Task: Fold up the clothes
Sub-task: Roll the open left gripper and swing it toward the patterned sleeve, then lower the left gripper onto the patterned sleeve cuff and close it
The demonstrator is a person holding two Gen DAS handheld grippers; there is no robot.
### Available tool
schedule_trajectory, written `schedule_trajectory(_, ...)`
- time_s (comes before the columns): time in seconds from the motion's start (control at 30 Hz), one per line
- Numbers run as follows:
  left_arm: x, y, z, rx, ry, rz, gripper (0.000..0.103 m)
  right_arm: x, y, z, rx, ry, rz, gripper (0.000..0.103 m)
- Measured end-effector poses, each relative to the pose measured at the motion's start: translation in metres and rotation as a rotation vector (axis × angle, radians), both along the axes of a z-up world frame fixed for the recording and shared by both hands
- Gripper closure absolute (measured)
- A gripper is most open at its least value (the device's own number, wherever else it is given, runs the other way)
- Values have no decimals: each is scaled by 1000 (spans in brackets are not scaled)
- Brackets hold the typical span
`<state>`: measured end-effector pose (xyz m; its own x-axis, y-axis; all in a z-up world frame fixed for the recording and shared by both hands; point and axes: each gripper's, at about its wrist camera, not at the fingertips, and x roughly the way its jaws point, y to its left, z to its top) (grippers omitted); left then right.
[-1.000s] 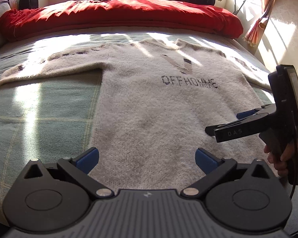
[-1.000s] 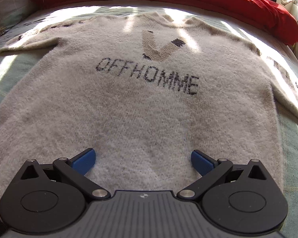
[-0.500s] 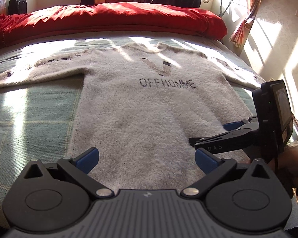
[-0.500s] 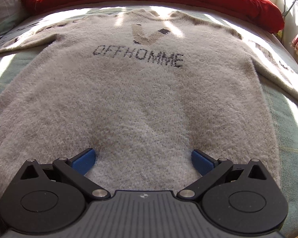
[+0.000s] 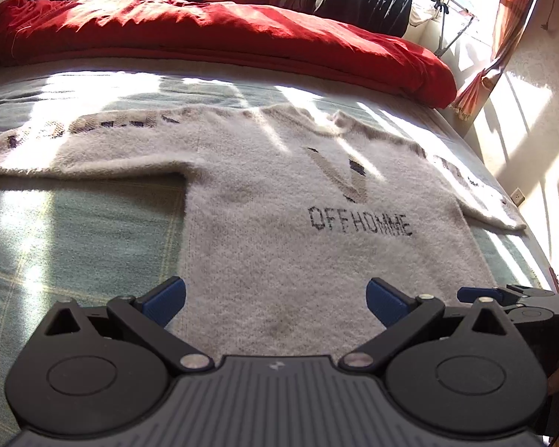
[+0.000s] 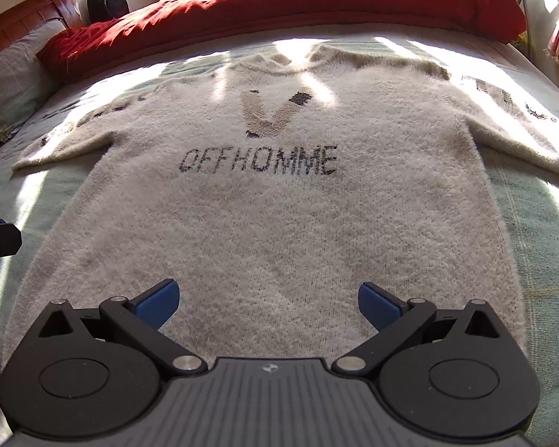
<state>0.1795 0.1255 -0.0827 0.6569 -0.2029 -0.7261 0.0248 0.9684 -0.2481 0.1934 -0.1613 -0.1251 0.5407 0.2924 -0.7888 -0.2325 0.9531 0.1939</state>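
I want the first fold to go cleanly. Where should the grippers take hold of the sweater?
Probably the hem corners nearest the grippers, approached from the foot of the bed. The sweater lies flat, face up, sleeves spread, its hem closest. Both the left gripper and right gripper are open above that lower edge, so each could pinch a corner.

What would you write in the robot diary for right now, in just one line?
step: before first fold | sweater: flat on bed, sleeves out | left gripper: open, empty | right gripper: open, empty
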Motion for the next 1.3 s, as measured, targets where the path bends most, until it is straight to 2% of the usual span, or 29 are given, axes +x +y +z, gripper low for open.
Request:
schedule_trajectory(0.23,99,70,-6,-72,10,82,1,31,13,11,58,-25,49,0)
schedule_trajectory(0.43,176,146,-36,-282,74,212,1,52,24,4,66,-6,70,0)
schedule_trajectory(0.6,193,205,-71,-442,112,350,1,68,28,-7,86,22,66,0)
schedule_trajectory(0.77,174,253,-91,-596,89,433,1,82,32,-16,96,43,76,0)
schedule_trajectory(0.97,153,301,-86,-507,70,538,1,94,28,-20,116,41,45,0)
schedule_trajectory(1.1,154,319,-74,-379,75,619,1,96,29,-22,103,39,43,0)
schedule_trajectory(1.2,164,325,-65,-372,59,623,1,97,30,-23,94,35,45,0)
schedule_trajectory(1.3,182,324,-57,-377,12,583,1,98,32,-24,84,35,45,0)
